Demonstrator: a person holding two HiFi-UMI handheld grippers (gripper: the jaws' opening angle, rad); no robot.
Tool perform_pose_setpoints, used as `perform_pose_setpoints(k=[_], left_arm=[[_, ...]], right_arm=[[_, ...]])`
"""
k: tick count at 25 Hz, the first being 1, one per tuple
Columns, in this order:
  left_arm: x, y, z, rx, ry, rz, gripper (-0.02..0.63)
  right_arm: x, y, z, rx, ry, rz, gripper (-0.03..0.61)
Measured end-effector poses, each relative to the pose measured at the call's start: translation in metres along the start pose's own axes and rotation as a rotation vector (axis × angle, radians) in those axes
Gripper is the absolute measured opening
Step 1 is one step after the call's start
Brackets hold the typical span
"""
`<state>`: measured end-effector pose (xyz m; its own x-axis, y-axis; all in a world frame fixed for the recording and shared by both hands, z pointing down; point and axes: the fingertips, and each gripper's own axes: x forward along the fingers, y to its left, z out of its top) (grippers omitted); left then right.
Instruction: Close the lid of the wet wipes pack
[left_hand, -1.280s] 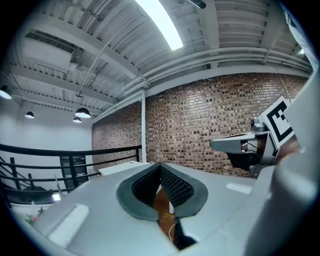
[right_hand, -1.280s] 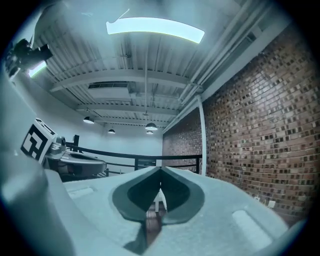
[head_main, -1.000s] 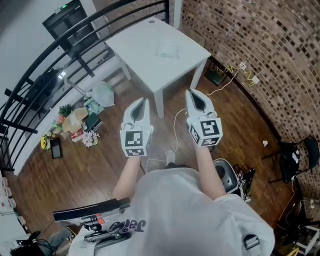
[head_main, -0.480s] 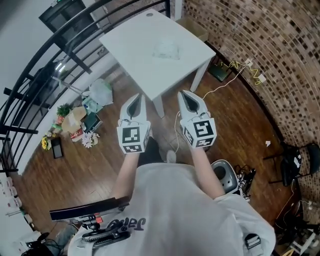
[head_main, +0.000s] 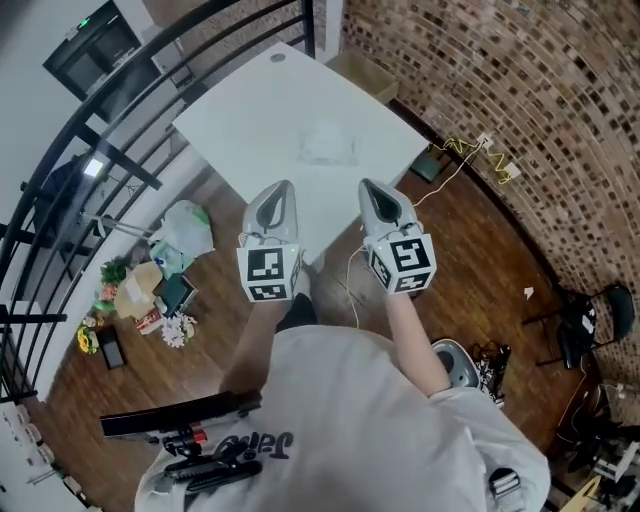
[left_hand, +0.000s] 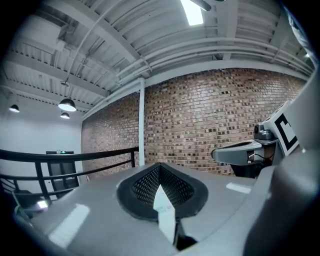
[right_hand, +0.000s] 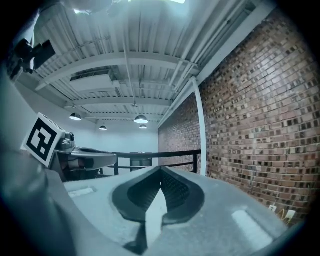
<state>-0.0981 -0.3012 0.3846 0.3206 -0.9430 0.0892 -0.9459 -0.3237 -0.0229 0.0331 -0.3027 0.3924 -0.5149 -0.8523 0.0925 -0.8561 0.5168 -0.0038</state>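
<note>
The wet wipes pack (head_main: 328, 146) lies flat on the white desk (head_main: 240, 110), in the upper middle of the frame; it is too faint to tell how its lid stands. Lower, at mid-frame, the left tool (head_main: 283, 188) and right tool (head_main: 369, 186) hang side by side, apart from the pack. Each has its 2 jaws pressed together on nothing.
</note>
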Motion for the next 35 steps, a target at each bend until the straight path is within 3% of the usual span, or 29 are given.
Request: perform_pose_setpoints(k=[4,9,17,23,35], left_arm=[[0.051,0.041,0.007,-0.017,-0.013,-0.049,0.017],[0.095,0.069,-0.009,-0.038,0.018,-0.102,0.017],[0.167,0.055,-0.037,-0.014,0.089,-0.166,0.017],[0.215,0.058,-0.054,-0.015,0.155,-0.162,0.017],[0.276,0.058,-0.112,-0.091,0.322,-0.131,0.015]], right_arm=[[0.06,-0.011,0.01,-0.016,0.013,-0.041,-0.011],[0.1,-0.014,-0.002,-0.031,0.059,-0.066,-0.011],[0.141,-0.079,-0.023,0.029,0.119,-0.118,-0.011],[0.19,-0.114,-0.039,0.058,0.163,-0.067,-0.011],[0.261,-0.136,-0.108,0.118,0.331,0.123,-0.012]])
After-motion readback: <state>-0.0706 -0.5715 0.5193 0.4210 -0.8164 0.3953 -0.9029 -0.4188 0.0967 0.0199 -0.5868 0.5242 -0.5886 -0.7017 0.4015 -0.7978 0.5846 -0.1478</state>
